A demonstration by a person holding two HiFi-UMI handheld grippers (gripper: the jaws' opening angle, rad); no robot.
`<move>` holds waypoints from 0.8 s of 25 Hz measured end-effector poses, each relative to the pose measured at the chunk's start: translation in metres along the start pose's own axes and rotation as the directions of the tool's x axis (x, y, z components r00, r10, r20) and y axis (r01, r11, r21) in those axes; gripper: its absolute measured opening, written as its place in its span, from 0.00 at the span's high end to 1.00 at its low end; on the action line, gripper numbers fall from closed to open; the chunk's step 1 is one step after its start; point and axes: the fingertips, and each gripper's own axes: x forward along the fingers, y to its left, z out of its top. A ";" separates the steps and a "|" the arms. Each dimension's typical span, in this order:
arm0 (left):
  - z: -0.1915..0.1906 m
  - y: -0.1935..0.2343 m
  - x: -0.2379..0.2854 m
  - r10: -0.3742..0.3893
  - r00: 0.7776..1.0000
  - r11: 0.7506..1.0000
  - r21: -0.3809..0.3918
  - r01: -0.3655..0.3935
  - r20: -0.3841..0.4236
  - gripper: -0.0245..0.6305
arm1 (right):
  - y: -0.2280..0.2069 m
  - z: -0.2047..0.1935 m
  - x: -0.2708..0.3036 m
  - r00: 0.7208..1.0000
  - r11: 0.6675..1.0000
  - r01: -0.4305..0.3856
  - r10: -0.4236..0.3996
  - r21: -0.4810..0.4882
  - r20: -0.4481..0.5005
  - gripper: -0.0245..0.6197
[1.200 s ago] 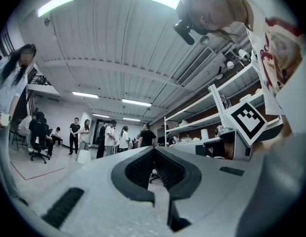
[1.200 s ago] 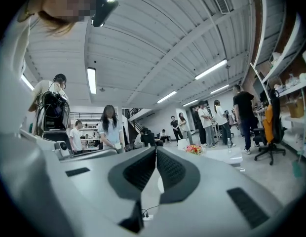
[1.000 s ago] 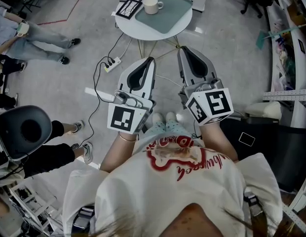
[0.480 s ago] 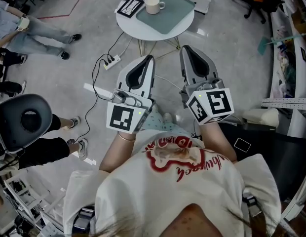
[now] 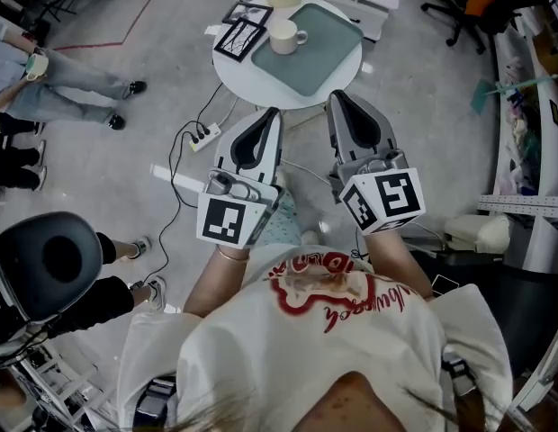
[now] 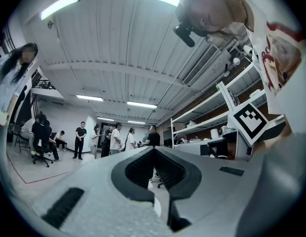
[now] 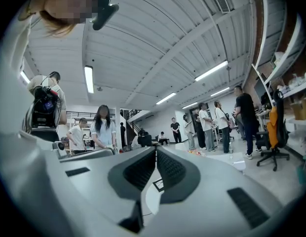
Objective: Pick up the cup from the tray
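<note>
Cup (image 5: pixel 283 36) stands on the tray (image 5: pixel 326 36), its inside unclear; left claw (image 5: pixel 275 110) and right claw (image 5: pixel 334 94) are closed, empty.

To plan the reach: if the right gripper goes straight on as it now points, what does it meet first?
Probably the table, at its near rim, then the tray; but the right gripper seems held higher, so it may pass over them.

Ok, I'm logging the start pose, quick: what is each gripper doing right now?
Left gripper: closed, holding nothing.
Right gripper: closed, holding nothing.
</note>
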 end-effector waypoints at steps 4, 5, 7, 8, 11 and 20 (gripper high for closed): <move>-0.002 0.047 0.040 -0.016 1.000 1.000 0.011 0.016 0.001 0.94 | -0.018 0.005 0.058 0.999 1.000 0.029 -0.029 0.010 0.014 0.92; -0.001 0.059 0.050 -0.024 1.000 1.000 0.012 0.024 0.001 0.94 | -0.022 0.008 0.073 0.999 0.999 0.036 -0.036 0.011 0.022 0.92; 0.002 0.083 0.070 -0.035 0.999 0.999 0.027 0.035 0.001 0.94 | -0.029 0.017 0.100 0.998 0.999 0.052 -0.052 0.010 0.041 0.92; 0.003 0.093 0.080 -0.044 0.999 0.998 0.036 0.044 0.002 0.94 | -0.032 0.021 0.112 0.997 0.998 0.060 -0.060 0.009 0.049 0.92; 0.002 0.112 0.101 -0.075 0.997 0.996 0.047 0.075 -0.002 0.94 | -0.040 0.024 0.137 0.995 0.997 0.079 -0.080 0.009 0.057 0.92; -0.015 0.127 0.139 -0.081 0.997 0.997 0.010 0.081 -0.010 0.94 | -0.079 -0.001 0.167 0.994 0.993 0.108 -0.108 -0.044 -0.003 0.92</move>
